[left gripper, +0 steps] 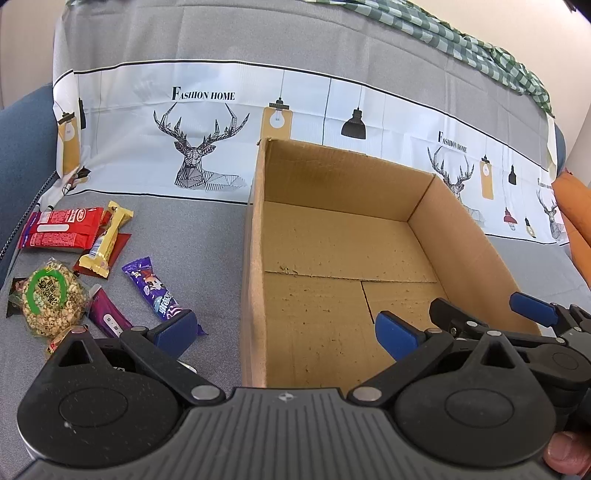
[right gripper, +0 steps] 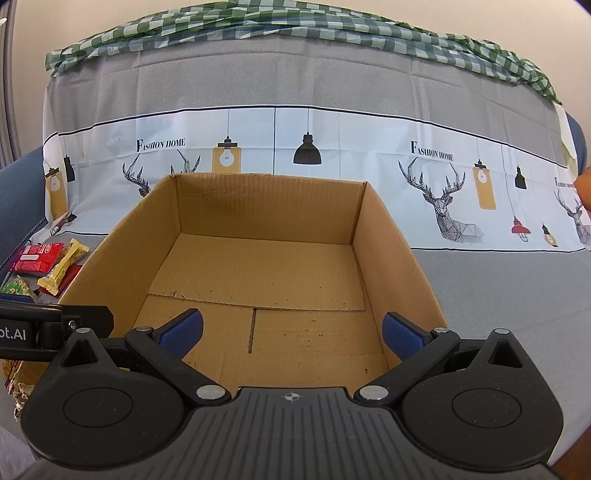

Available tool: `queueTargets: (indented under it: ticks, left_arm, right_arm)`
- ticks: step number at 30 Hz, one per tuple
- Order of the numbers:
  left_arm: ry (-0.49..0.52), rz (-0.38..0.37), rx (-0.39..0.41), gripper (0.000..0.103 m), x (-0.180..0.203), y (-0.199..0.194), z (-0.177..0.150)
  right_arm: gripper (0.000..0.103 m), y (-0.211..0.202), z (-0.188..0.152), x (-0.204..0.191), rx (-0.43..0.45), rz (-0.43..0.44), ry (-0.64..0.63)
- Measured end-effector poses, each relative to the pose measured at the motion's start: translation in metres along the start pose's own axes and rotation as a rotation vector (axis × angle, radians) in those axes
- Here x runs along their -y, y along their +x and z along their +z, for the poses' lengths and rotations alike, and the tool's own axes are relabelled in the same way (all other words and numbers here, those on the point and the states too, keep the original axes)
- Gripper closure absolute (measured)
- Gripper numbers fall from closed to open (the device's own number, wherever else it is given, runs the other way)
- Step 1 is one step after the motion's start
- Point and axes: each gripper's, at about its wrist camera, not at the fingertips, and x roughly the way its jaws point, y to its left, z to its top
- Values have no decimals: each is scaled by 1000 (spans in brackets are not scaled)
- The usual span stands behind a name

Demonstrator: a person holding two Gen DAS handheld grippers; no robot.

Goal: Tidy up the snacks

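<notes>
Bright, even, soft light; sharp focus, faint shadows, strong fisheye bending and dark corners at edges.

A deer-print cloth (right gripper: 332, 177) lies below a green checked cloth (right gripper: 295, 26).

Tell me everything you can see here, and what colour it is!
cardboard box: one, brown, open and empty, on the grey sofa cover
red packets: a small pile, far left of the box
yellow bar: one, leaning over the red packets
round peanut snack: one, beige with a green ring, nearest left
purple bar: one, between the peanut snack and the box
small purple packet: one, beside the peanut snack
sofa cover: one, grey with a white deer-and-lamp band
checked cloth: one, green and white, along the sofa top
left claw: open, blue pads
right claw: open, over the box
</notes>
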Motion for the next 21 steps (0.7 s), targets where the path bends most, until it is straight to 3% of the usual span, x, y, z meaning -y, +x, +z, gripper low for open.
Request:
queueTargets:
  ticks: [21]
  left_arm:
    - [17,14,-9,1,2,-3,1]
  right_arm:
    - [1,-1,0,-1,13,1,-5]
